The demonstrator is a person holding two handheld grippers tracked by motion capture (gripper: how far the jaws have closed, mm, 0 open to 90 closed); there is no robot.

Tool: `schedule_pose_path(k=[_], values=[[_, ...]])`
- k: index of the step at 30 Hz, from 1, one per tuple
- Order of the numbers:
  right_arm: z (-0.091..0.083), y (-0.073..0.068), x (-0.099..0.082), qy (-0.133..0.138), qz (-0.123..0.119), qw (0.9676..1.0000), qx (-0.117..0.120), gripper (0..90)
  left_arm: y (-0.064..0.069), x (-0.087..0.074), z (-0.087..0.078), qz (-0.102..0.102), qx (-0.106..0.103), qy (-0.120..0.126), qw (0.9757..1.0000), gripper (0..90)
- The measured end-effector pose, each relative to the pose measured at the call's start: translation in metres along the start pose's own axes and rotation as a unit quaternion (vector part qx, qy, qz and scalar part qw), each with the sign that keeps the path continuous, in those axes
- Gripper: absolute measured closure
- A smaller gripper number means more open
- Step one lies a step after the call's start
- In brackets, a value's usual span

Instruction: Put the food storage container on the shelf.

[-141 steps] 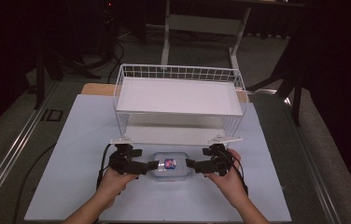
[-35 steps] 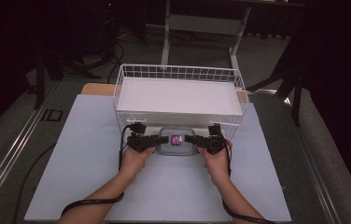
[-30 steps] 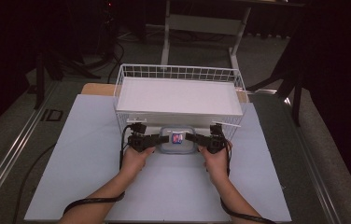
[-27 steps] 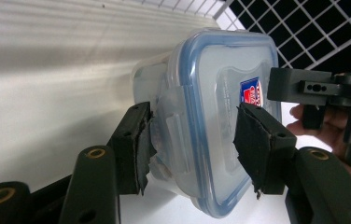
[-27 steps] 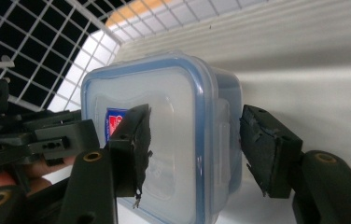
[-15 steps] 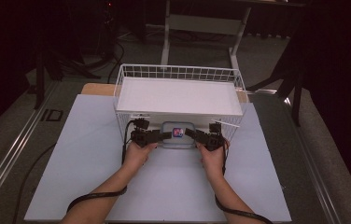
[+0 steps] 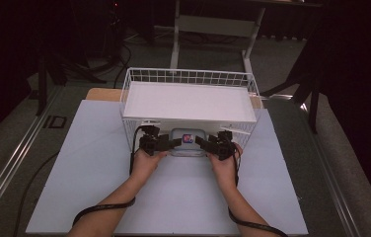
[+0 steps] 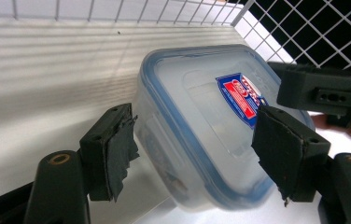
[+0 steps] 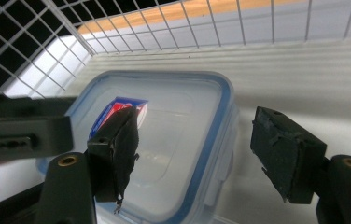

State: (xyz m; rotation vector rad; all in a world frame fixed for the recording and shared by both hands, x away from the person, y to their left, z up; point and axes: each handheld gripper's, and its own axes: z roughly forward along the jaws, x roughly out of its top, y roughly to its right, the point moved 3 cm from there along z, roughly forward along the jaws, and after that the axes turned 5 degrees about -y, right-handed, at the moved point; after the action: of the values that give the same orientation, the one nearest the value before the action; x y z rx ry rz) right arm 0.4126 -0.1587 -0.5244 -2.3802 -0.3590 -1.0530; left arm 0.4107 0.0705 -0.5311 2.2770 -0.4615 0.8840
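Observation:
A clear plastic container [image 7: 187, 140] with a blue-rimmed lid and a red-and-blue label sits at the front opening of a white wire shelf basket [image 7: 188, 76], under its upper board. My left gripper [image 7: 169, 143] is at the container's left end and my right gripper [image 7: 204, 143] at its right end. In the left gripper view the jaws of the left gripper [image 8: 194, 149] stand wide apart around the container [image 8: 201, 130]. In the right gripper view the right gripper [image 9: 194, 149] is also open, with a gap between one pad [image 9: 281, 158] and the container [image 9: 164, 149].
The wire basket stands at the back of a white table board [image 7: 183, 197], and its mesh walls close in both sides of the lower level. A metal stand [image 7: 213, 24] and cables lie on the dark floor behind.
Both grippers and the container between them have moved away from the person, from the open table in front of the basket to its lower front opening.

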Motion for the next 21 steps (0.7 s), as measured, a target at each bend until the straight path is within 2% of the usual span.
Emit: schedule_pose_path(k=[3, 6, 7, 9, 10, 11, 13, 16, 18, 20, 21], values=[[-0.006, 0.0, 0.0, 0.004, -0.007, 1.0, -0.004, 32.0, -0.001, -0.003, -0.009, -0.01, -0.006, 0.006, 0.9999, 30.9], [-0.014, -0.002, -0.003, -0.002, -0.003, 1.0, 0.0, 32.0, -0.001, -0.008, -0.017, -0.012, -0.007, 0.006, 0.9999, 30.9], [-0.017, -0.003, -0.004, -0.001, -0.005, 1.0, 0.004, 32.0, 0.0, -0.01, -0.019, -0.008, -0.015, 0.001, 0.9999, 30.9], [-0.022, -0.005, -0.007, -0.005, -0.007, 0.9999, 0.009, 32.0, 0.003, -0.013, -0.023, 0.024, -0.005, -0.013, 0.9996, 30.9], [-0.025, -0.007, -0.009, -0.006, -0.01, 0.9999, 0.01, 32.0, 0.004, -0.015, -0.026, 0.035, -0.011, -0.014, 0.9992, 30.8], [-0.028, -0.008, -0.01, -0.007, -0.011, 0.9999, 0.011, 32.0, 0.007, -0.017, -0.028, 0.038, -0.019, -0.015, 0.999, 30.7], [-0.034, -0.013, -0.012, -0.005, -0.018, 0.9997, 0.013, 32.4, 0.013, -0.022, -0.034, 0.038, -0.021, -0.015, 0.9989, 29.0], [-0.045, -0.021, -0.016, 0.001, -0.028, 0.9993, 0.023, 33.4, 0.019, -0.027, -0.046, 0.045, -0.031, -0.005, 0.9985, 28.6], [-0.05, -0.028, -0.02, -0.005, -0.028, 0.9991, 0.031, 33.4, 0.022, -0.031, -0.055, 0.053, -0.035, 0.001, 0.998, 23.3], [-0.054, -0.032, -0.025, -0.005, -0.036, 0.9986, 0.039, 33.4, 0.024, -0.035, -0.064, 0.064, -0.05, 0.003, 0.9967, 14.9], [-0.055, -0.035, -0.027, -0.007, -0.042, 0.9984, 0.038, 33.8, 0.025, -0.037, -0.067, 0.067, -0.054, 0.002, 0.9963, 14.9]])
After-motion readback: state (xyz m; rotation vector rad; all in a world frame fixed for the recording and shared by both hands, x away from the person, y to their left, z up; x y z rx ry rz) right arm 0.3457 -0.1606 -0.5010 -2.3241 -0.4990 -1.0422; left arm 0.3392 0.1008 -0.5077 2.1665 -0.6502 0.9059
